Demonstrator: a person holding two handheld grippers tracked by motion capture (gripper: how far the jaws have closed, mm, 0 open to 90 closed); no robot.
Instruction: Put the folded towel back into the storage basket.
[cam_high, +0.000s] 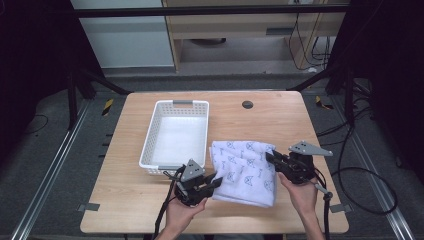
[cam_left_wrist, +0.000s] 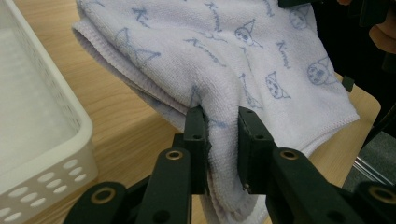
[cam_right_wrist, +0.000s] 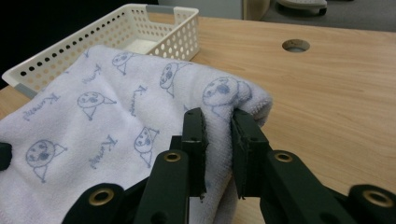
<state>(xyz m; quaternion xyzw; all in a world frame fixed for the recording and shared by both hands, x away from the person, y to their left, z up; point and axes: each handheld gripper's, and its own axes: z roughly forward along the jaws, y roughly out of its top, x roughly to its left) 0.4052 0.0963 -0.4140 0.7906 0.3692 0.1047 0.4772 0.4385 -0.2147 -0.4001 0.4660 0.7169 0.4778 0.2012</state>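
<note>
The table (cam_high: 270, 115) is pale wood, with a small dark round hole (cam_high: 247, 104) near its far edge. All places below are told from the basket.

The basket (cam_high: 176, 136) is white plastic with walls pierced by rows of round holes and a grey tab on each short rim. It sits left of the table's middle, its long side running away from the person.

The towel (cam_high: 243, 171) lies folded just to the right of the basket, close to its near right corner, and reaches nearer to the person than the basket does. It is white terry cloth with a stitched hem, in several layers, printed all over in pale blue with little cartoon faces wearing pointed hoods. Slanted blue script repeats between the faces; it seems to begin with "Ku", but the whole word is too soft to read for sure. Its left and right edges are bunched and drawn up where the grippers take them.

The left gripper (cam_high: 216, 180) is just in front of the basket's near right corner, held in a hand (cam_high: 181, 212). Its two black jaws are pressed in on a thick fold of the towel's left edge, cloth filling the gap between them.

The right gripper (cam_high: 271, 157) is well to the right of the basket, beyond the towel, in the other hand (cam_high: 303, 194). Its jaws pinch a rounded fold of the towel's right edge.
</note>
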